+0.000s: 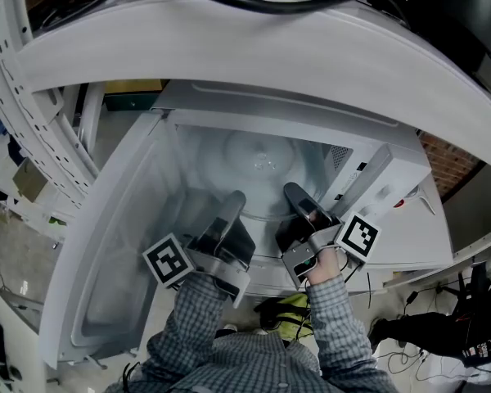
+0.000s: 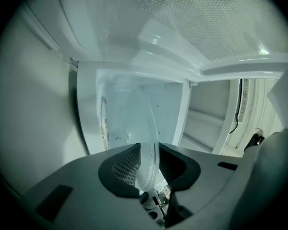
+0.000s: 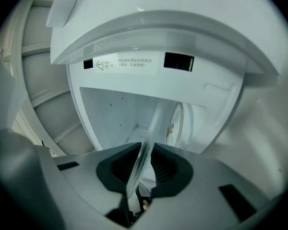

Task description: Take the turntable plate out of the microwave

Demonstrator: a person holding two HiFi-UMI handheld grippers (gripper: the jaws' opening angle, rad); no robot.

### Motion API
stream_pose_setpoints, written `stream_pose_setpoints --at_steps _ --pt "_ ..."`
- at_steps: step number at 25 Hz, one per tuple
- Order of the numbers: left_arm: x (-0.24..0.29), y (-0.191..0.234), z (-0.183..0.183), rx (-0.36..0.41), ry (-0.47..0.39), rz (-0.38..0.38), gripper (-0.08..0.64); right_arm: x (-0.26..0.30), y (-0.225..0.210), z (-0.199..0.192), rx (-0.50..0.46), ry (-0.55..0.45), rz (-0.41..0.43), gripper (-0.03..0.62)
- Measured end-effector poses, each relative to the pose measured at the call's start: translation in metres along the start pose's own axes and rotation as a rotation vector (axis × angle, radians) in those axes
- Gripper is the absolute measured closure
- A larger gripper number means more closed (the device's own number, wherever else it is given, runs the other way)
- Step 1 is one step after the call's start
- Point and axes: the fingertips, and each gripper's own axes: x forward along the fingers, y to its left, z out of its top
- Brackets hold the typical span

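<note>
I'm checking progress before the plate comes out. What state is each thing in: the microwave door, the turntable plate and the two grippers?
microwave door: open, swung wide to the left of the head view.
turntable plate: inside the microwave, gripped at its near rim from both sides.
left gripper: shut on the turntable plate's rim.
right gripper: shut on the turntable plate's rim.

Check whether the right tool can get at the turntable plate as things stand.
Probably yes: the microwave door stands open, and the right tool has the rim of the turntable plate gripped between its jaws.
</note>
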Motion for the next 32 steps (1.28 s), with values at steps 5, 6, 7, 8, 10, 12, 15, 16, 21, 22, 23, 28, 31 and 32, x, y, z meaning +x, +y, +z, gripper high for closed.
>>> stream_pose_setpoints --at_steps 5,6,7,8,10,12,15,16,21,22,23,28,31,32 --pt "-0.011 -0.007 -0.006 0.004 0.008 -0.005 0.468 -0.011 0.006 -0.009 -0.016 -0.013 0.009 0.526" --pt "-0.014 -0.008 -0.007 0.006 0.006 -0.004 0.468 -0.013 0.006 -0.011 -0.020 -0.014 0.008 0.526" --pt "-0.016 -0.008 -0.008 0.007 0.005 -0.001 0.468 -0.015 0.007 -0.013 -0.023 -0.015 0.006 0.526" --pt "-0.019 -0.009 -0.010 0.008 0.007 0.003 0.468 -0.017 0.008 -0.015 -0.025 -0.017 0.005 0.526" --pt "-0.025 -0.011 -0.013 0.011 0.014 0.009 0.468 -0.022 0.011 -0.020 -0.027 -0.021 0.005 0.526" --pt "-0.031 -0.014 -0.015 0.015 0.021 0.007 0.468 -0.027 0.014 -0.024 -0.032 -0.025 0.005 0.526" --pt "-0.038 -0.019 -0.018 0.021 0.031 -0.001 0.468 -0.033 0.018 -0.030 -0.057 -0.031 0.005 0.526" --pt "-0.040 -0.020 -0.019 0.025 0.034 -0.005 0.468 -0.036 0.019 -0.032 -0.066 -0.032 0.005 0.526" --pt "-0.052 -0.027 -0.028 0.025 0.042 -0.014 0.468 -0.048 0.025 -0.042 -0.074 -0.027 0.022 0.526" --pt "-0.056 -0.028 -0.030 0.026 0.040 -0.013 0.468 -0.052 0.026 -0.044 -0.074 -0.022 0.023 0.526" --pt "-0.060 -0.029 -0.033 0.029 0.038 -0.012 0.468 -0.055 0.026 -0.046 -0.074 -0.017 0.023 0.526" --pt "-0.072 -0.038 -0.050 0.022 0.021 -0.032 0.468 -0.075 0.033 -0.051 -0.093 0.007 0.029 0.526" --pt "-0.085 -0.046 -0.064 0.032 0.008 -0.047 0.468 -0.090 0.041 -0.058 -0.107 0.030 0.037 0.526" --pt "-0.089 -0.049 -0.068 0.033 0.001 -0.053 0.468 -0.096 0.044 -0.060 -0.113 0.033 0.037 0.526"
